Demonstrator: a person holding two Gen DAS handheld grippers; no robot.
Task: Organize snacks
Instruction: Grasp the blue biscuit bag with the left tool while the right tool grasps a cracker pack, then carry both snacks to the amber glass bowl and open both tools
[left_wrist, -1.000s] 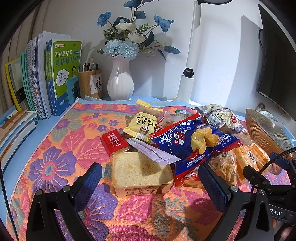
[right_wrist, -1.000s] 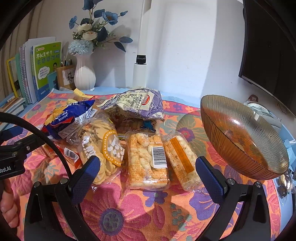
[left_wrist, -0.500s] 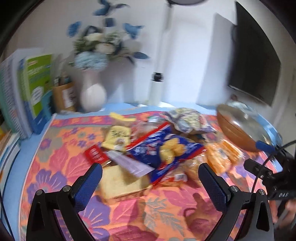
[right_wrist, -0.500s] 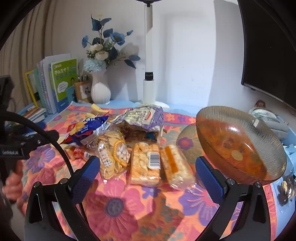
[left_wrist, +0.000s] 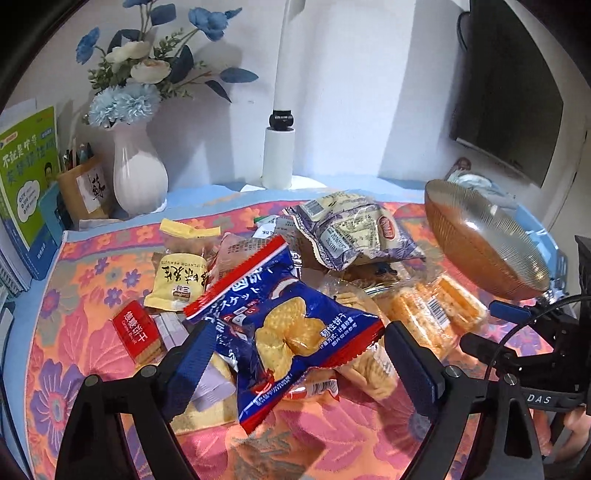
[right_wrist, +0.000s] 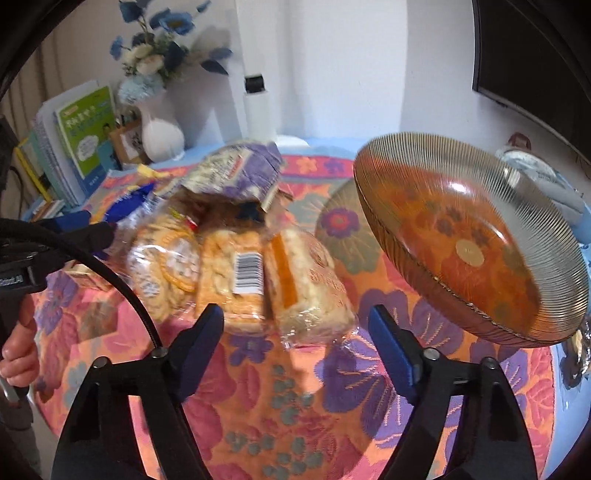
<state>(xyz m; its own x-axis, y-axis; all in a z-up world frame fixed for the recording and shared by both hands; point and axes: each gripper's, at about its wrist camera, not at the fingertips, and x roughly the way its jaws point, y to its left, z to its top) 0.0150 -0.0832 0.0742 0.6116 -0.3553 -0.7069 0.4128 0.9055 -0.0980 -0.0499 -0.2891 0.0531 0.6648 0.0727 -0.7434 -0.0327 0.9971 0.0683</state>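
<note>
A pile of snack packs lies on the floral cloth (left_wrist: 85, 295). My left gripper (left_wrist: 299, 365) is open, its fingers either side of the blue biscuit bag (left_wrist: 288, 325) on top of the pile. Around it lie a red pack (left_wrist: 138, 336), a yellow peanut pack (left_wrist: 181, 280) and a purple-white bag (left_wrist: 354, 229). My right gripper (right_wrist: 295, 343) is open and empty, just in front of two clear packs of orange crackers (right_wrist: 236, 273) and a round-cracker pack (right_wrist: 166, 262). The amber ribbed glass bowl (right_wrist: 476, 240) stands tilted at the right.
A white vase of blue flowers (left_wrist: 138, 173), books (left_wrist: 26, 184), a pen holder (left_wrist: 86, 188) and a white lamp post (left_wrist: 279, 155) line the back. A dark monitor (left_wrist: 517, 92) hangs at the right. The cloth's near part (right_wrist: 295, 413) holds nothing.
Both grippers rose and drew back, then came down again. The left one has shifted right from the bread pack onto the blue bag. The right one closed in on the orange cracker packs.
</note>
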